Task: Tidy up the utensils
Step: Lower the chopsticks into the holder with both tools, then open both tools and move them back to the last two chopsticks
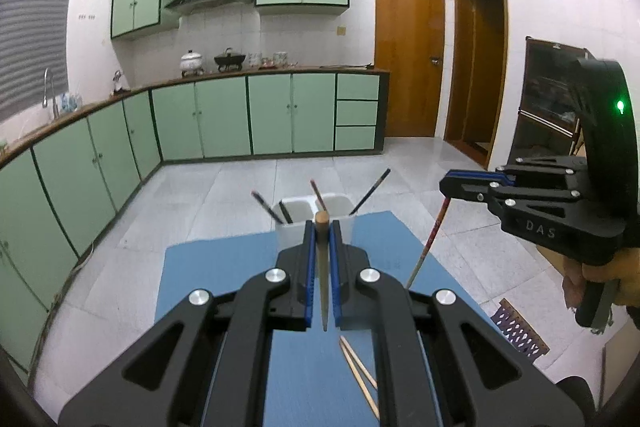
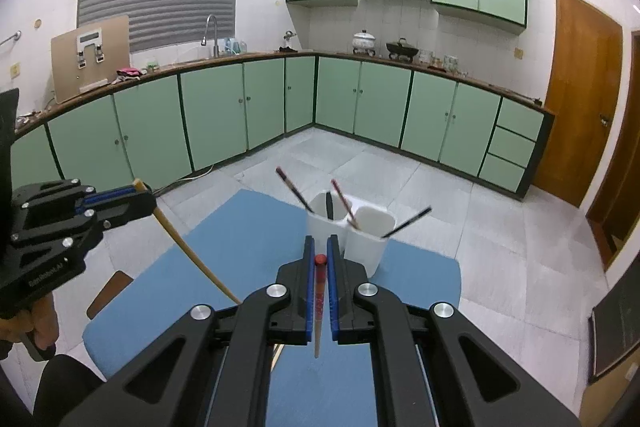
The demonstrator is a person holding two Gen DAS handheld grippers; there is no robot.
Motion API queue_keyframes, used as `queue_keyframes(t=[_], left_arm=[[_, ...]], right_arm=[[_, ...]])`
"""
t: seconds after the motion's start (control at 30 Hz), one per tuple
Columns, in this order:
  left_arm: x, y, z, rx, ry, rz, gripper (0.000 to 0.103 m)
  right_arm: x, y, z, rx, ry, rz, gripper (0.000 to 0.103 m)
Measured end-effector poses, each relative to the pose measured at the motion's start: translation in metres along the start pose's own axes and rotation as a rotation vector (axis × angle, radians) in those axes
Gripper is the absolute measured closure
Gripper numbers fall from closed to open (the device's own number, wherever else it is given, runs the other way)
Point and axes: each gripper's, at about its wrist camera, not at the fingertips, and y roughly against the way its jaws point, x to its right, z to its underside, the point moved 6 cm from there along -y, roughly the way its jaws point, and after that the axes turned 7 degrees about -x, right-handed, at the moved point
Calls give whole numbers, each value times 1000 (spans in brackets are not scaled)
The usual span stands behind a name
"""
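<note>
The left gripper (image 1: 322, 227) fills the near field of the left wrist view, its jaws clenched on a plain wooden chopstick (image 1: 323, 275) that runs along the gap between the blue pads, round end pointing away, tapered tip toward the camera. Below it, at 5 o'clock, two loose wooden chopsticks (image 1: 358, 371) lie on the blue desk (image 1: 208, 275), crossing near their far ends. The right gripper (image 1: 446, 183) stands at 3 o'clock in the same view, held by a hand (image 1: 600, 279), jaws clenched on a red-patterned chopstick (image 1: 428, 243) that hangs downward toward the desk. In the right wrist view the same grip is seen from behind: the red-capped end sits between the pads and the pale tip points toward the camera. In that view the left gripper appears at 9 o'clock, with the wooden chopstick slanting down toward the desk. Farther out, near the far edge of the desk, stands a white two-compartment holder (image 2: 362, 239). Its left compartment contains a dark chopstick (image 2: 294, 189) leaning toward 11 o'clock and another dark stick standing nearly upright. Its right compartment contains a reddish chopstick (image 2: 344, 203) leaning toward 11 o'clock and a dark chopstick leaning toward 2 o'clock. Beyond the desk lie a grey tiled floor (image 2: 480, 227) and green cabinets (image 2: 208, 107).
</note>
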Motion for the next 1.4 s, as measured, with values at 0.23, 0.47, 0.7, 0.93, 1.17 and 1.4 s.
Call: queue_keyframes(t=[0.23,0.47,0.7,0.93,1.17,1.4], left_arm=[[6,-19,-18,-3,-57,-4,97],[7,-39,-44,2,-81,-12,97],[-12,-57,-93,41,-44,-21,97],[-35,-81,-134,95,23,-39,97],[-43,-117,-147,143,94,-49,97],[-47,-176,-122,73,123,-53,97]], right_arm=[[12,-4,-32,28,0,-2,97],[24,-16,-63,48,3,2,97],[44,-29,-104,71,-17,15,97],[63,-46,-139,98,-36,36,97],[82,-74,-150,128,-69,75,97],[105,-126,-127,78,-122,105,97]])
